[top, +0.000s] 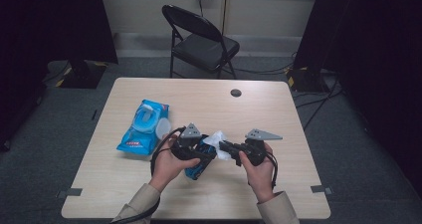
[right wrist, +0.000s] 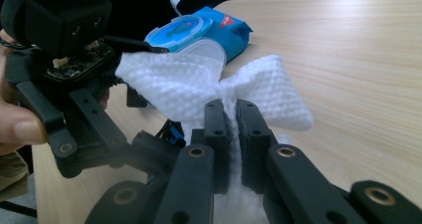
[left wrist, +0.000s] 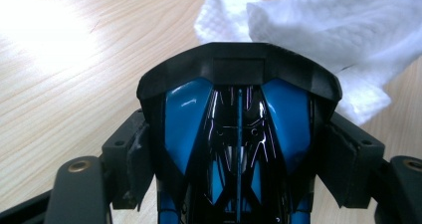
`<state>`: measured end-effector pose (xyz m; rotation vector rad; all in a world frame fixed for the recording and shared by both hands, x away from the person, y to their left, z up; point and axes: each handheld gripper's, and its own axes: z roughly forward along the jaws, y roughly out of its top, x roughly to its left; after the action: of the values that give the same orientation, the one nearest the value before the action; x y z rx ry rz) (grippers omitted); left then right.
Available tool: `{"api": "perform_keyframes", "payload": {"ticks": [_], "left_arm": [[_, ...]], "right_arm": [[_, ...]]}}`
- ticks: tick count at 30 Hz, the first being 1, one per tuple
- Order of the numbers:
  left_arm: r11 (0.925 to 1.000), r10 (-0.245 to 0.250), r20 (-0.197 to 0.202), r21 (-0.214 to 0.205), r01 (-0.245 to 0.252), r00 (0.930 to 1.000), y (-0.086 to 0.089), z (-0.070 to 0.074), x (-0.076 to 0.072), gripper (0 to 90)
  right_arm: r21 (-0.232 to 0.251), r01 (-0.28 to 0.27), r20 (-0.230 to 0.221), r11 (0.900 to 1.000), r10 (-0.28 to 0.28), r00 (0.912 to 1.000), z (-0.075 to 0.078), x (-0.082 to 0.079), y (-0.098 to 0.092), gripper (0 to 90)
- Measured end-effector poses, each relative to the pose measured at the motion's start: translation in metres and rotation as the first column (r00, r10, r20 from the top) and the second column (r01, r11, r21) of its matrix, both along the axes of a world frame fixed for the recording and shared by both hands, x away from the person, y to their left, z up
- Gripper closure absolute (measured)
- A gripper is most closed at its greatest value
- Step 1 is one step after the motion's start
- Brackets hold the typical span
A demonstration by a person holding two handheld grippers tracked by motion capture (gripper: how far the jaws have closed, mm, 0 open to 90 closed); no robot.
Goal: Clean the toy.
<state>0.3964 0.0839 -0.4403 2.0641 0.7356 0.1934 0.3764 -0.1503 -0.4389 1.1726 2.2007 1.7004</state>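
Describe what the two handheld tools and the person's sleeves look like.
Both the left tool and the right tool are black, each topped by a grey three-cornered plate. Their jaws are black bars with brass-coloured pivot pins. A black cable loops from the left one. The sleeves are beige.

A black folding chair (top: 201,40) stands on grey carpet (top: 348,134) behind the wooden table (top: 259,109).

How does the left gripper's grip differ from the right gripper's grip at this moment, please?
The left gripper stands wide, clamped on a glossy blue and black plastic object; the right gripper is nearly closed, pinching a thin white textured wipe. The left holds something rigid between its fingers; the right holds soft cloth that bunches above its fingers. Both are shut on something, facing each other over the wooden table.
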Motion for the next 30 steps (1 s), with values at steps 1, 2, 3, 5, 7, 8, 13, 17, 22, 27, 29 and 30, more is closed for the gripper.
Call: {"api": "perform_keyframes", "payload": {"ticks": [1, 2, 3, 5, 7, 8, 13, 17, 22, 27, 29, 30], "left_arm": [[1.0000, -0.001, 0.001, 0.000, 0.001, 1.0000, 0.000, 0.000, 0.000, 25.6], [1.0000, -0.002, 0.001, -0.001, 0.002, 1.0000, 0.000, 0.000, -0.001, 25.6], [1.0000, -0.008, 0.000, 0.002, 0.008, 1.0000, -0.001, 0.000, -0.001, 25.6], [0.9999, -0.016, -0.002, 0.003, 0.016, 0.9999, -0.002, 0.000, -0.002, 25.6], [0.9997, -0.022, 0.001, 0.008, 0.022, 0.9997, -0.004, 0.000, -0.002, 25.6], [0.9997, -0.024, 0.001, 0.007, 0.024, 0.9997, -0.005, -0.001, -0.003, 25.6], [0.9991, -0.040, 0.005, 0.013, 0.040, 0.9992, -0.008, -0.001, -0.003, 25.6], [0.9981, -0.061, 0.005, 0.013, 0.061, 0.9981, -0.011, 0.000, -0.005, 25.6], [0.9976, -0.066, 0.008, 0.023, 0.066, 0.9978, -0.012, 0.000, -0.004, 25.6], [0.9975, -0.068, 0.008, 0.022, 0.068, 0.9977, -0.012, -0.001, -0.005, 25.6], [0.9975, -0.068, 0.010, 0.021, 0.068, 0.9976, -0.011, -0.001, -0.005, 25.6], [0.9973, -0.070, 0.012, 0.022, 0.070, 0.9975, -0.011, 0.000, -0.005, 25.6]], "right_arm": [[-0.004, 0.002, 0.003, 1.0000, -0.002, 1.0000, 0.001, 0.000, 0.001, 85.4], [-0.004, 0.006, 0.007, 1.0000, -0.006, 1.0000, 0.002, 0.001, 0.001, 85.4], [0.001, 0.007, 0.008, 1.0000, -0.007, 0.9999, 0.002, 0.002, 0.002, 85.4], [0.005, 0.013, 0.006, 0.9999, -0.013, 0.9999, 0.004, 0.005, 0.003, 85.4], [-0.002, 0.020, 0.003, 0.9998, -0.020, 0.9998, 0.004, 0.008, 0.004, 85.4], [-0.004, 0.021, -0.002, 0.9998, -0.021, 0.9998, 0.004, 0.010, 0.004, 85.4], [-0.025, 0.022, -0.012, 0.9994, -0.023, 0.9997, 0.005, 0.017, 0.004, 85.4], [-0.051, 0.018, -0.017, 0.9986, -0.019, 0.9997, 0.005, 0.023, 0.007, 85.4], [-0.098, -0.001, -0.017, 0.9952, 0.000, 0.9999, 0.007, 0.029, 0.011, 85.4], [-0.134, -0.017, -0.020, 0.9909, 0.015, 0.9997, 0.008, 0.034, 0.017, 85.4], [-0.141, -0.022, -0.023, 0.9898, 0.019, 0.9996, 0.009, 0.036, 0.018, 85.4], [-0.140, -0.025, -0.022, 0.9898, 0.022, 0.9995, 0.009, 0.037, 0.019, 85.4]]}}
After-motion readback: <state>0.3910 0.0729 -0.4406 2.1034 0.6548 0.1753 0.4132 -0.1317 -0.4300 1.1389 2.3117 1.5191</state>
